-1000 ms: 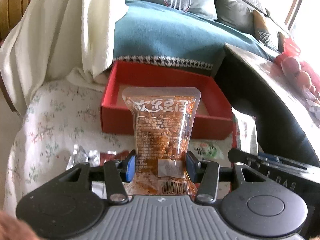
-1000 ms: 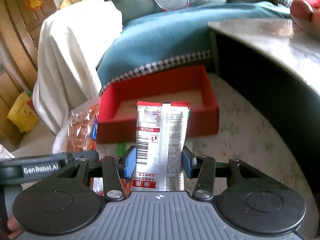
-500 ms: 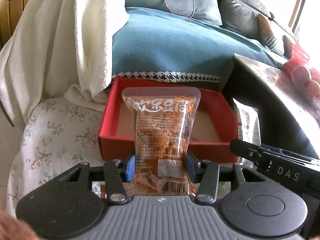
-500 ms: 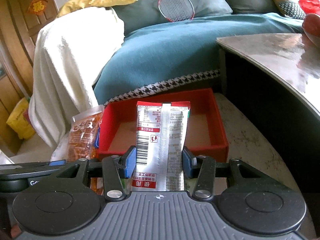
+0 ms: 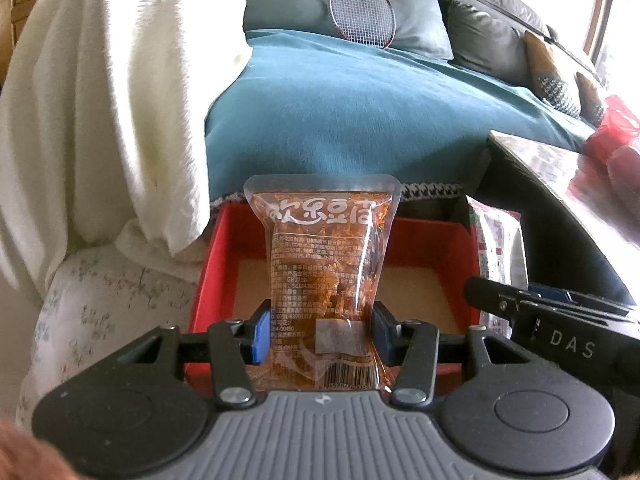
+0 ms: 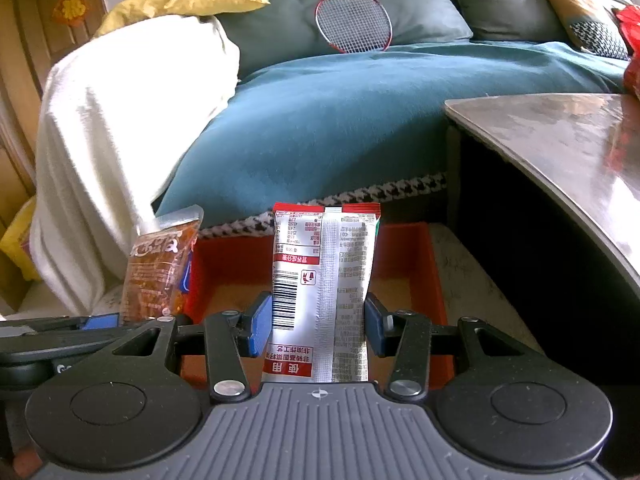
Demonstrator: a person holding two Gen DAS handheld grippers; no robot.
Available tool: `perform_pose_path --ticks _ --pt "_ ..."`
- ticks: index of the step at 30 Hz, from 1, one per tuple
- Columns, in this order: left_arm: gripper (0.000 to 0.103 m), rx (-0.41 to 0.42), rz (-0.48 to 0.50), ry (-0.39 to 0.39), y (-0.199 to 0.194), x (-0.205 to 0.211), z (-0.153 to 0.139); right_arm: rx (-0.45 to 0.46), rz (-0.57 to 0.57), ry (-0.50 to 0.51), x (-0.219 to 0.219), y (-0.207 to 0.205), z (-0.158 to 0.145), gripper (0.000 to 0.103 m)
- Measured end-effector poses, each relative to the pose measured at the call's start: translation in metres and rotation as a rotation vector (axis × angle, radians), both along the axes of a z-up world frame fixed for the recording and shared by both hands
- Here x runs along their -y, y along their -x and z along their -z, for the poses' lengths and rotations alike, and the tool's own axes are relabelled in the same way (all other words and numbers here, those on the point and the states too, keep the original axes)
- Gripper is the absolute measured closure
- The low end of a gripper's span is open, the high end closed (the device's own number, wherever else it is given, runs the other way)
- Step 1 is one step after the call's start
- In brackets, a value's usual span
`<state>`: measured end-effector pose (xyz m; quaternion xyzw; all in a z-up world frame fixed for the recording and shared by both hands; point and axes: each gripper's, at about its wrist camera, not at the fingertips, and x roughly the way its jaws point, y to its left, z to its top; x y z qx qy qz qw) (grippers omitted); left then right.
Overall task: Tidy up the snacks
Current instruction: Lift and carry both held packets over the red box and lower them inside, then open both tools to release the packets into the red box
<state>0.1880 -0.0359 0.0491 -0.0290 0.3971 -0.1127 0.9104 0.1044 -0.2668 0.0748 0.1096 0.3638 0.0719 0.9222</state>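
Sunlit room: a grey sofa (image 6: 360, 4) under a teal throw (image 6: 360, 120), beside a dark table (image 6: 560, 128).

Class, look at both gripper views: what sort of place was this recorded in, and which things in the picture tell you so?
Most likely a home living room. A sofa with grey cushions and a teal throw fills the background, a badminton racket leans against it, and a low stone-topped table stands alongside.

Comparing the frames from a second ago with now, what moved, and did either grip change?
Both grippers advanced toward the red box, which now looms closer, directly behind each packet. The scattered wrappers seen earlier in front of the box have dropped out of view. Unchanged: left gripper still clamps the clear orange snack pouch, right gripper the silver snack packet; nothing released.
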Motion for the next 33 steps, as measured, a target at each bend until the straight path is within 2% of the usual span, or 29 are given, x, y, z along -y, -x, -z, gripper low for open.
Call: perform_pose_path --ticks 8,17,21,28,33 --pt "0.060 -0.048 -0.015 -0.033 -0.034 0.006 0.026 -0.034 -0.007 0.016 0.001 -0.042 0.019 0.048" --pt "0.060 -0.112 -0.018 -0.064 -0.060 0.013 0.055 -0.130 -0.017 0.051 -0.007 -0.073 0.057 0.048" --pt "0.060 -0.151 -0.026 -0.076 -0.068 0.013 0.070 -0.175 -0.032 0.080 -0.013 -0.077 0.074 0.048" --pt "0.059 -0.193 -0.022 -0.097 -0.073 0.017 0.085 -0.215 -0.036 0.102 -0.012 -0.077 0.085 0.047" --pt "0.057 -0.181 -0.018 -0.115 -0.073 0.023 0.089 -0.226 -0.049 0.122 -0.014 -0.077 0.087 0.045"
